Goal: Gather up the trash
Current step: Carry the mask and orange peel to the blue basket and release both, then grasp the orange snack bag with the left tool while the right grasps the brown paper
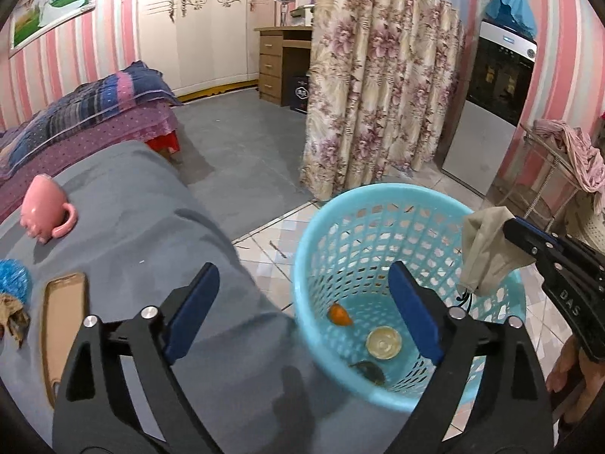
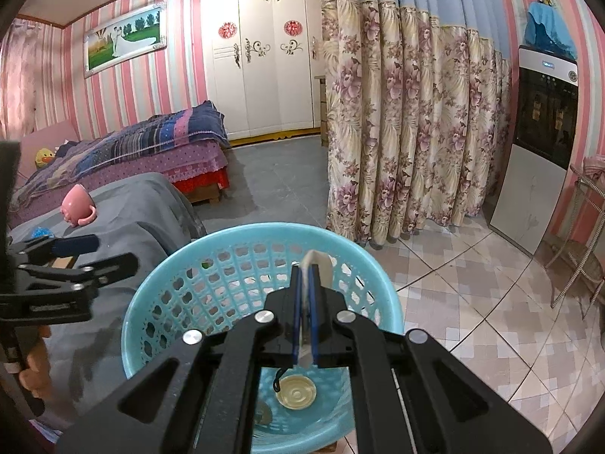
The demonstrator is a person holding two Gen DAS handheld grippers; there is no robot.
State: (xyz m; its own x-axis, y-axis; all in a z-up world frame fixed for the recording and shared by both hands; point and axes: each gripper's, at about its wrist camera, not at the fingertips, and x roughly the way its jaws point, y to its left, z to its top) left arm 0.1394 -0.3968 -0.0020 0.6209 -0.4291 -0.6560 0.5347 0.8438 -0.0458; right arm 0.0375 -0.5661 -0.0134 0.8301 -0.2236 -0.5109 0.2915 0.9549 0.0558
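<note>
In a pink-striped bedroom, a blue basket [image 1: 382, 234] stands on the tiled floor beside a grey-covered table [image 1: 159, 234], the right gripper [image 2: 307, 276] above its rim clamped on a beige rag [image 1: 484, 253], the left gripper [image 1: 302, 310] spread wide beside it.

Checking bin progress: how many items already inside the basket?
3 visible on the basket floor: orange scrap at back left, round lid in the middle, dark piece nearest the camera. The left hand-held gripper may hide more.
</note>
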